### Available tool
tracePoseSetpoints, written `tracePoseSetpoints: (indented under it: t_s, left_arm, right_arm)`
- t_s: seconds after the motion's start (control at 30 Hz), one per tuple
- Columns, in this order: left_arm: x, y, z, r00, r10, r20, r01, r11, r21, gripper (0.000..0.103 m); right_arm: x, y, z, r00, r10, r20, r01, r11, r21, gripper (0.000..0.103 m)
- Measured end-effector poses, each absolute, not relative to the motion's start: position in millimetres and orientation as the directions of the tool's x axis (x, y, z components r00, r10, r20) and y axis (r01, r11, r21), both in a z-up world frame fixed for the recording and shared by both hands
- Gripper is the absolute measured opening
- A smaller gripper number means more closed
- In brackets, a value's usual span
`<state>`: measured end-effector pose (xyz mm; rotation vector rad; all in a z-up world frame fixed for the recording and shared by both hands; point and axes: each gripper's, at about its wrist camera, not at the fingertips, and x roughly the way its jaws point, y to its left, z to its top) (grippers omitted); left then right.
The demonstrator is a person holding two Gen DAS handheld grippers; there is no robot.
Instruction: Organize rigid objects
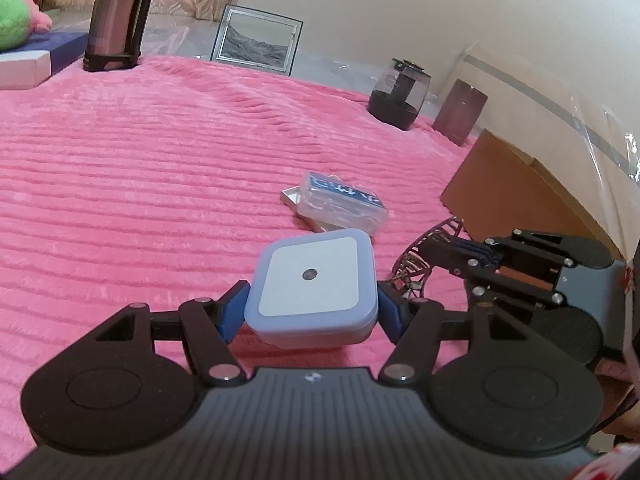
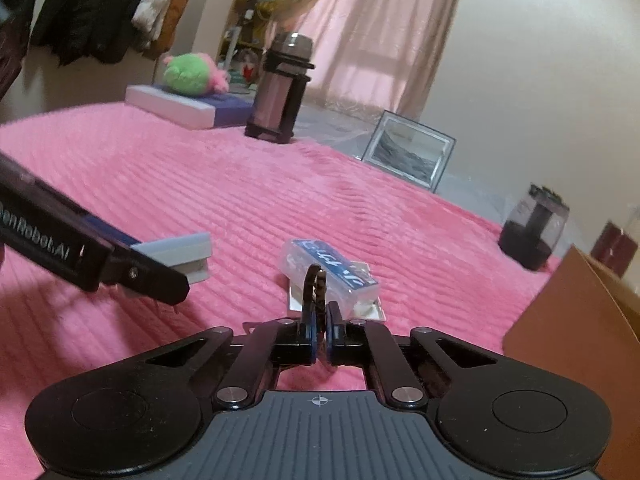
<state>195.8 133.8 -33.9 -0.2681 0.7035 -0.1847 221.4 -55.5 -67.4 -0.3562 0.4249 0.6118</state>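
My left gripper (image 1: 311, 307) is shut on a pale blue square night light (image 1: 310, 278) with a white face, held just above the pink blanket; it also shows in the right wrist view (image 2: 188, 254). My right gripper (image 2: 320, 342) is shut on a thin dark metal wire piece (image 2: 314, 284), which shows in the left wrist view (image 1: 420, 256) as a curved wire frame. A clear plastic case with a blue label (image 1: 344, 202) lies on a flat silver tin ahead of both grippers, also in the right wrist view (image 2: 332, 268).
A cardboard box (image 1: 516, 196) stands at the right (image 2: 576, 320). At the back are a tall dark flask (image 1: 116, 20), a framed picture (image 1: 258, 40), a glass jar (image 1: 400, 94) and a purple cup (image 1: 460, 110). A green plush toy (image 2: 188, 74) lies on a foam block.
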Motion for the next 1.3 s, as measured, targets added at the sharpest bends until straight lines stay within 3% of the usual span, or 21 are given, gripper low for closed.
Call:
tracePoseSetpoints:
  t_s: [0.63,1.3]
  left_arm:
    - [122,88,11,0.767,-0.206,-0.608,0.082,0.971,-0.226,0.062]
    - [81,40,43,0.786,-0.202,-0.584,0.127,0.978,-0.167,0.062]
  right_arm:
    - [156,-127,-6,0.723,0.482,-0.496,-0.507,0.857,0.093,0.0]
    - [95,-180,34,0.731,0.497,-0.468,-0.493,0.858,0.142,0.0]
